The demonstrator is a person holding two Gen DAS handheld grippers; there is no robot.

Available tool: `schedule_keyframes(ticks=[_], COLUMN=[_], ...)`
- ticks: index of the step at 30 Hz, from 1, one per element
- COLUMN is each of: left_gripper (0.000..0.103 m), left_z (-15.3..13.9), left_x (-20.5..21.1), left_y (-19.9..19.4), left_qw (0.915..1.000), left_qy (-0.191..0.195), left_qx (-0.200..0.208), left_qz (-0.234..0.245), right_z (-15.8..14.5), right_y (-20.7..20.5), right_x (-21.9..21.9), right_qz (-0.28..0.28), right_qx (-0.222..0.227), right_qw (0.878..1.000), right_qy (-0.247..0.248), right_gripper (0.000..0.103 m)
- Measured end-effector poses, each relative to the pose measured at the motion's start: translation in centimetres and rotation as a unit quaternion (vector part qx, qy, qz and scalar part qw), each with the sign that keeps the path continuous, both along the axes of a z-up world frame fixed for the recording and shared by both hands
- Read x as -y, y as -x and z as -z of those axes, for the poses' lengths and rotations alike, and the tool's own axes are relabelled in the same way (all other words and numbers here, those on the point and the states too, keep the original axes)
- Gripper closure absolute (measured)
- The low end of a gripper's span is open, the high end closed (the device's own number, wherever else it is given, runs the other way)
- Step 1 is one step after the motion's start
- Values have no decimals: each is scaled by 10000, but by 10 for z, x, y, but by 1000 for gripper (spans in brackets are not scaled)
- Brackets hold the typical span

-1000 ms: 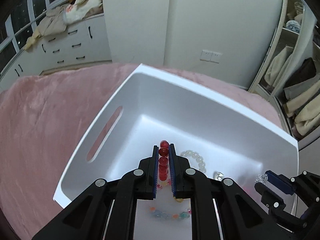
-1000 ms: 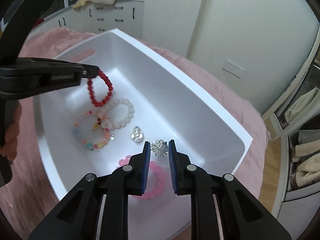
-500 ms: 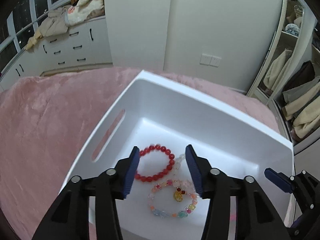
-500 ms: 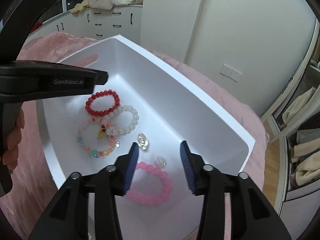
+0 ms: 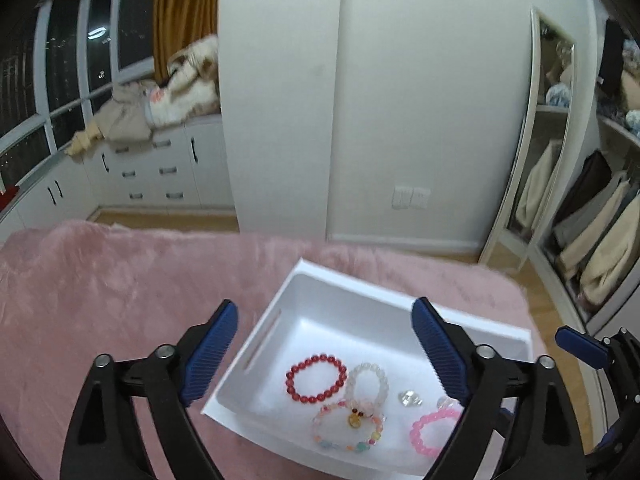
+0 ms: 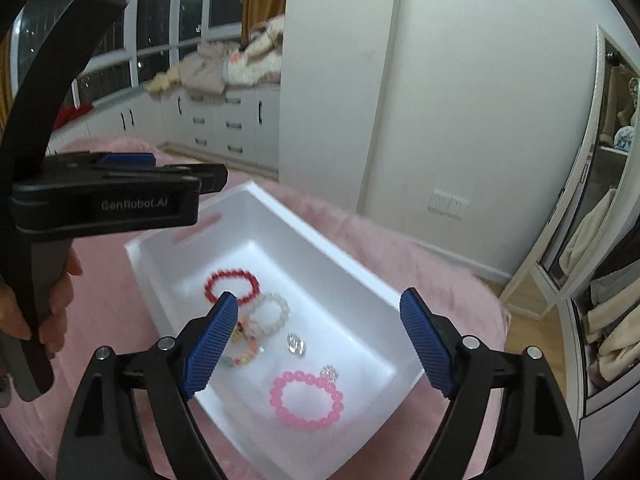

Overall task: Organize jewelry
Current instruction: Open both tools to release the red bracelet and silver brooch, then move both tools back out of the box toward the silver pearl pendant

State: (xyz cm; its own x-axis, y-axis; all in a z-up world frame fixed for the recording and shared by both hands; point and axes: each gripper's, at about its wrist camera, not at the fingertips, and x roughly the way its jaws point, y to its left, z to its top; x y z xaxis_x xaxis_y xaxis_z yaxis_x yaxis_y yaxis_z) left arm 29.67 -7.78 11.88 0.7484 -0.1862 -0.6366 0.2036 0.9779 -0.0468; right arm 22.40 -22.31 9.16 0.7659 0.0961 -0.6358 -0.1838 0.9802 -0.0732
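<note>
My left tongs (image 5: 324, 350) are opening, wide apart now with nothing between them; a second ago they pinched the red bracelet (image 5: 316, 378). My right tongs (image 6: 316, 338) are opening too, empty, having let go the small silver charm (image 6: 329, 372).

Landmark: the white bin (image 5: 360, 300) on the pink bed cover (image 5: 120, 288).
- Both tongs have lifted clear above the bin.
- Pink bracelet (image 6: 306, 400) at the bin's near end, charm touching its rim.
- Clear crystal piece (image 6: 296, 345) mid-floor.
- Multicolour bracelet (image 5: 348, 426) and white bead bracelet (image 5: 367, 384) overlap beside it.
- Red bracelet flat on the floor, toward the wall with the handle slot.

My reading: both drops landed inside. All the jewelry I can see is in the bin, so the sorting looks finished or close. Beyond the bin, only bed, then wardrobe.
</note>
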Motion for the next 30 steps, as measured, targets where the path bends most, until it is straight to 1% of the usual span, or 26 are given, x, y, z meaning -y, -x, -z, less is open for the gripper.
schedule_keyframes(ticks=[1, 2, 3, 5, 10, 12, 15, 17, 20, 23, 26, 28, 30], left_gripper=[10, 10, 10, 10, 8, 6, 5, 5, 5, 4, 4, 4, 4], left_z=[-6, -14, -19, -31, -56, -63, -70, -71, -68, -57, -34, -13, 7], left_x=[-3, -7, -9, -15, -23, -25, -27, -26, -25, -26, -30, -33, -37], left_y=[5, 12, 17, 28, 62, 76, 98, 113, 136, 158, 175, 183, 186], left_qw=[9999, 9997, 9994, 9986, 9960, 9948, 9934, 9921, 9893, 9865, 9871, 9881, 9902], left_qy=[55, 128, 180, 285, 448, 519, 489, 374, 118, -45, -106, -124, -158], left_qx=[83, 208, 287, 433, 746, 833, 973, 1119, 1383, 1585, 1533, 1438, 1283], left_qz=[-16, -11, 1, 52, 202, 264, 368, 418, 439, 411, 453, 522, 530], right_z=[-6, -11, -17, -27, -42, -45, -48, -50, -45, -33, -17, -3, 8], right_y=[5, 10, 15, 29, 62, 74, 92, 104, 123, 138, 151, 158, 161], right_x=[1, 1, 2, 3, 5, 7, 10, 11, 13, 13, 10, 5, 2], right_qz=[-12, -22, -30, -39, -80, -55, -21, 20, 45, -35, -143, -235, -332], right_qx=[66, 133, 204, 412, 716, 789, 927, 1032, 1179, 1136, 1078, 1004, 892], right_qw=[10000, 9999, 9998, 9990, 9966, 9956, 9939, 9928, 9913, 9917, 9927, 9938, 9948], right_qy=[-24, -50, -78, -167, -400, -508, -602, -607, -589, -605, -516, -417, -357], right_gripper=[21, 19, 15, 12, 10, 10, 10, 10, 10, 10, 12, 16, 23])
